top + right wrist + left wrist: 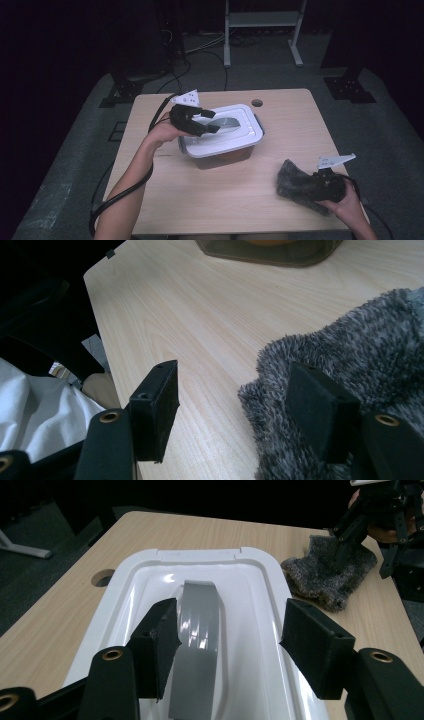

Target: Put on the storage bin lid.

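- left gripper point(227, 645) over white container lid point(150, 565) mid-surface, fingers parted either side of its grey handle point(197, 630), gripping nothing
- right gripper point(240, 410) fingers apart, one on grey fuzzy cloth point(360, 355), near-right surface point(210, 305) corner

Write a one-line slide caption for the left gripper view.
Left gripper, jaws open, poised over the white container lid and its grey handle; grey fuzzy cloth beyond.

Box body point(222, 157) mostly hidden under white lid point(240, 140); grey cloth point(350, 365) cut off at frame edge.
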`<action>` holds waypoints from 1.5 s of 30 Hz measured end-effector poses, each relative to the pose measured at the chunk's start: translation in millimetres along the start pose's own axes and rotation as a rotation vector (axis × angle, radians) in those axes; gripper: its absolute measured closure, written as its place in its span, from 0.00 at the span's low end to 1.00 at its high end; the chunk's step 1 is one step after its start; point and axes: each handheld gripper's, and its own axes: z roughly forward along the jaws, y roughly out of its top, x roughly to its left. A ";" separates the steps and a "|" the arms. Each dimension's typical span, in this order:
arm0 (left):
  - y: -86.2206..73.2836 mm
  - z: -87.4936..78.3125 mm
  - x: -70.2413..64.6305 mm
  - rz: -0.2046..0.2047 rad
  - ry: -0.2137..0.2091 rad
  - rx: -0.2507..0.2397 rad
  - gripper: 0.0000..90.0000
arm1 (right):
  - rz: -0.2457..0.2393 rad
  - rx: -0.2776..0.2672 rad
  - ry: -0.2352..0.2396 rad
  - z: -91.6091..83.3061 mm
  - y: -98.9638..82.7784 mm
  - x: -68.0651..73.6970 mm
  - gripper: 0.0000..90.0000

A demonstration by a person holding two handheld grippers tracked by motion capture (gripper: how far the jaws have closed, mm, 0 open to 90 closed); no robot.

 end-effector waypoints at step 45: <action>-46.9 -60.4 -36.4 -0.048 0.067 -0.047 0.36 | 0.005 0.003 0.000 2.2 0.0 -0.6 0.40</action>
